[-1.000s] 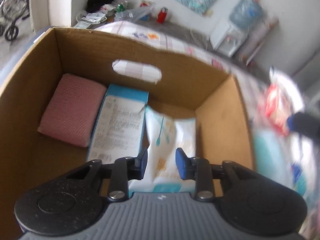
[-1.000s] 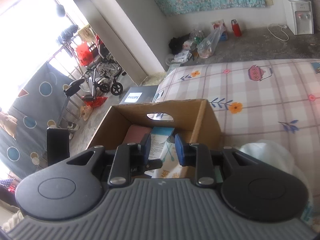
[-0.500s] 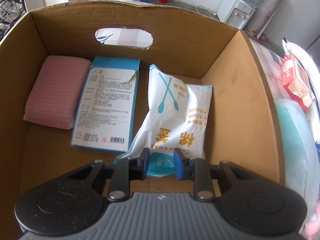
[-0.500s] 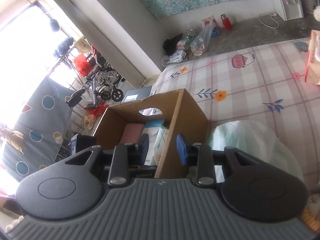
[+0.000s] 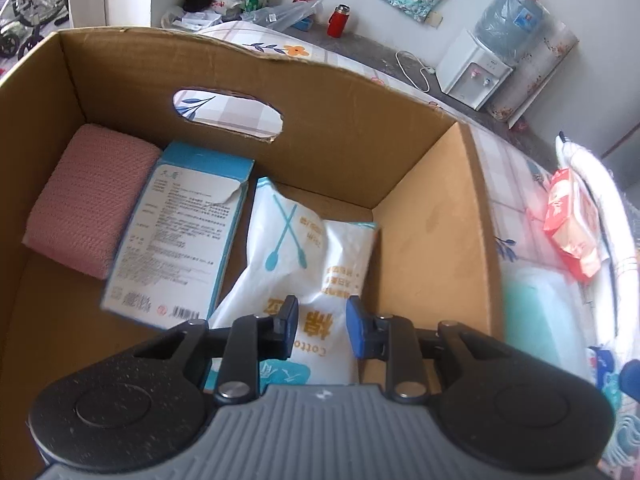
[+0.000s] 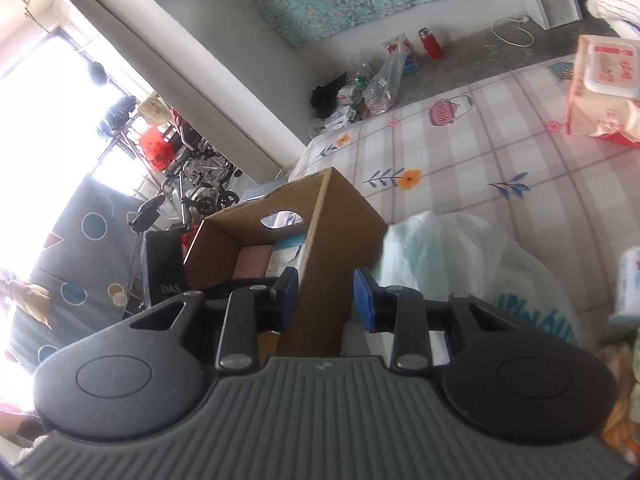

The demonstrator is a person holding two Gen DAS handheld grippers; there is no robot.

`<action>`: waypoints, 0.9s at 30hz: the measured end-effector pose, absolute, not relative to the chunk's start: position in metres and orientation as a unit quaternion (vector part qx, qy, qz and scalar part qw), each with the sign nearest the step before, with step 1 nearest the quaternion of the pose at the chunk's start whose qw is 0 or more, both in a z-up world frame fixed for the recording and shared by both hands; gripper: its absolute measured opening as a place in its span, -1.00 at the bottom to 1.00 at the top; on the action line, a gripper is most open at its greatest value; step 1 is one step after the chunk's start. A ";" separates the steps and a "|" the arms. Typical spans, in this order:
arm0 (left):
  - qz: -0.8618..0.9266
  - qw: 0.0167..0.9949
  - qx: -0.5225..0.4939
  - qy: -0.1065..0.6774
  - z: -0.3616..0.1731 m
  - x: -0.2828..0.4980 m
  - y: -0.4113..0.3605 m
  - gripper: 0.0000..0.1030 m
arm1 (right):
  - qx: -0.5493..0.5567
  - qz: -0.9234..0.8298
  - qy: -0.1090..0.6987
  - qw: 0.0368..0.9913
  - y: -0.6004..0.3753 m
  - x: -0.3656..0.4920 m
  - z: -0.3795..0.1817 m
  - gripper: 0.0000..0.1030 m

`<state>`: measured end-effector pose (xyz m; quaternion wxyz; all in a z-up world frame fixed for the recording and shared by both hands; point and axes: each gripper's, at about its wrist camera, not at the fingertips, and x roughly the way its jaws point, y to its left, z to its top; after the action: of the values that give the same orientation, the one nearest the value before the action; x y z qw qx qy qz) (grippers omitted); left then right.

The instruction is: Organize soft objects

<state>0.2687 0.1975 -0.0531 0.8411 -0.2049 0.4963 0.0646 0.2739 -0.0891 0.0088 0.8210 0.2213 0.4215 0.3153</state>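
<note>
White cotton swab bag (image 5: 304, 264) lies in cardboard box (image 5: 432, 216), long axis near-to-far; left tongs (image 5: 322, 326) and right tongs (image 6: 325, 300) narrowly open, empty

Box (image 5: 432, 216) open on top, entry from above unobstructed. Floor filled left to right: pink pad (image 5: 90, 204), carton (image 5: 180, 236), cotton swab bag (image 5: 304, 256). Bare strip of floor along right wall and near left corner. Outside right wall, pale green bag (image 6: 452, 256) pressed against box; wipes pack (image 6: 600, 88) well apart.
</note>
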 end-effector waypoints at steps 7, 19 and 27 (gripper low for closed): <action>0.064 0.824 -0.172 0.536 -0.040 0.227 0.212 -0.40 | 0.223 0.307 0.408 0.830 -0.115 0.262 0.011 -0.40; 0.055 0.809 -0.189 0.553 -0.066 0.255 0.202 -0.40 | 0.242 0.291 0.421 0.824 -0.129 0.255 -0.002 -0.39; 0.073 0.815 -0.216 0.533 -0.070 0.257 0.202 -0.16 | 0.252 0.277 0.422 0.826 -0.143 0.250 -0.011 -0.38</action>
<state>0.2573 0.2016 -0.0698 0.8146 -0.2164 0.5331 0.0729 0.2502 -0.1432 -0.0112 0.8257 0.2524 0.4219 0.2766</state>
